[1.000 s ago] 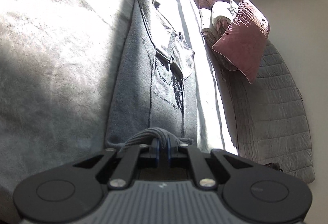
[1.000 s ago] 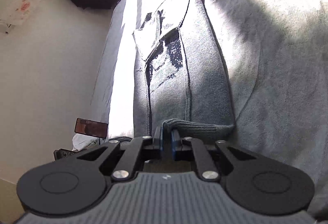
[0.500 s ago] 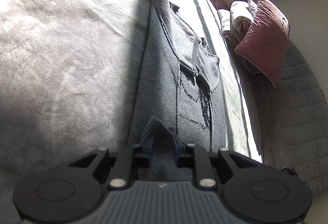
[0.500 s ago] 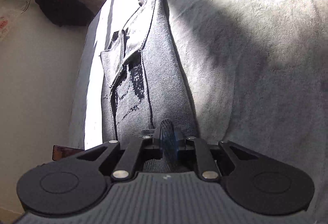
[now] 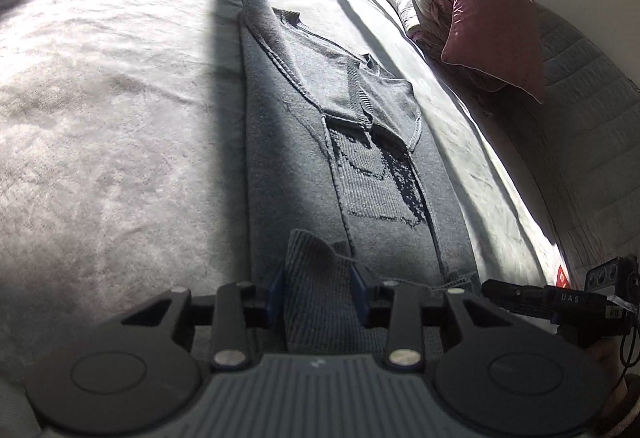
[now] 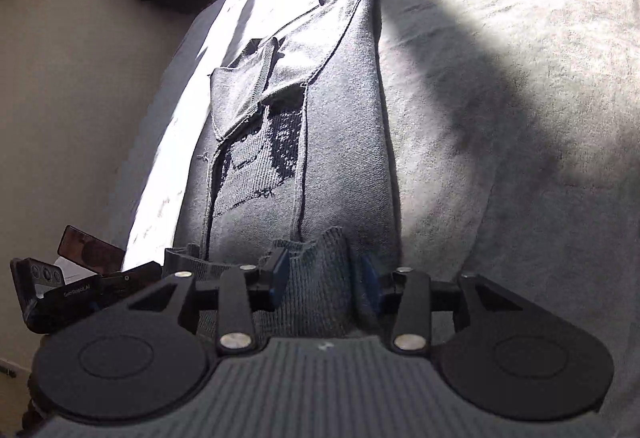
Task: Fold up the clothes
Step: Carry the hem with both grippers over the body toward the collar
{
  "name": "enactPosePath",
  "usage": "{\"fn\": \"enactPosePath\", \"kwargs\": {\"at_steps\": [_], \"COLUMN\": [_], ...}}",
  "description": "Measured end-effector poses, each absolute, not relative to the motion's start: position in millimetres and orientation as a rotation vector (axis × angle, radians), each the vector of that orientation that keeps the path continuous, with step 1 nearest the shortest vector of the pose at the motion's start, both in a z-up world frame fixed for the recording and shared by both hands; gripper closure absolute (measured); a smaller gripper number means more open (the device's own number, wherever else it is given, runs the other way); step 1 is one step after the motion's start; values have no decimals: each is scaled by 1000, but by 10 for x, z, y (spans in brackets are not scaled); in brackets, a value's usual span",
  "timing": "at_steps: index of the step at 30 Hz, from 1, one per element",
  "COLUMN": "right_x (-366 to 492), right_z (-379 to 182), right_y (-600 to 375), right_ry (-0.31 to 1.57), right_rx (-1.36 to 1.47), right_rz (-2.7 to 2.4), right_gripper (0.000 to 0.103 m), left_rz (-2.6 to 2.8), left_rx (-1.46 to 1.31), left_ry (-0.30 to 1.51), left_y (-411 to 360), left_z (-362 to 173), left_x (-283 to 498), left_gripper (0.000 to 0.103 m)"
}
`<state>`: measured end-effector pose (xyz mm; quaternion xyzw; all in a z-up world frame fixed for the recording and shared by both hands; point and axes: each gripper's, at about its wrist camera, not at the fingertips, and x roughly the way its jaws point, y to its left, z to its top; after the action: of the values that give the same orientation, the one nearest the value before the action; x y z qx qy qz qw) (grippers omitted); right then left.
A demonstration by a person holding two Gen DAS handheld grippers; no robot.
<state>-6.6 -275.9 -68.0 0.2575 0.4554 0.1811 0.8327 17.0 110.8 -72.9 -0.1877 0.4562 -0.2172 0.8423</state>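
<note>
In the left wrist view, the grey knit sweater lies flat on the bed, already folded into a narrow strip with a sleeve laid over the chest. Its long axis runs straight away from the left gripper, from the ribbed hem at the near end to the collar at the far end. The jaws are opening; a raised pinch of hem stands between the blue pads, which look to have come off the cloth or nearly so, and the fold is slumping toward the bed. The other gripper's body shows at the lower right edge, level with the same hem. A maroon cushion leans at the far right, well apart from the garment.

In the right wrist view, the same sweater stretches away from the right gripper along the same axis, collar far, hem near. These jaws are also opening, wider than the left pair, with the hem's corner loose between the pads. A phone lies at the left, near the bed's edge.

Both grippers sit at the near short end, one at each hem corner, equally close. Any next fold would probably carry this hem forward along the strip toward the collar, needing a fresh pinch.
</note>
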Motion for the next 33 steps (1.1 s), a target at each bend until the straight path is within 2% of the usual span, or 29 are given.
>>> {"fn": "enactPosePath", "kwargs": {"at_steps": [2,3,4,5,6,20,33], "right_x": [-85,-94,-106,-114,-119,235,899], "right_z": [-667,-664,-657,-650,-644,-389,-578], "right_y": [-2667,-2626,-2590,-2567,-2553,-2683,-2819], "right_ry": [944,931,912,892,874,674,624], "right_rx": [475,441,407,383,365,428,550], "right_rz": [396,399,401,398,394,359,332], "right_gripper": [59,62,75,83,90,92,92], "left_rz": [-460,-456,-452,-451,-452,-501,-415], "left_rx": [-368,-365,-362,-363,-367,-550,-787], "left_ry": [957,957,956,952,944,777,824], "left_y": [1066,1057,1048,1047,1053,1129,1318], "left_z": [-748,-756,-764,-765,-760,-481,-899], "left_x": [164,169,174,178,181,503,1195], "left_gripper": [74,76,86,95,95,97,97]}}
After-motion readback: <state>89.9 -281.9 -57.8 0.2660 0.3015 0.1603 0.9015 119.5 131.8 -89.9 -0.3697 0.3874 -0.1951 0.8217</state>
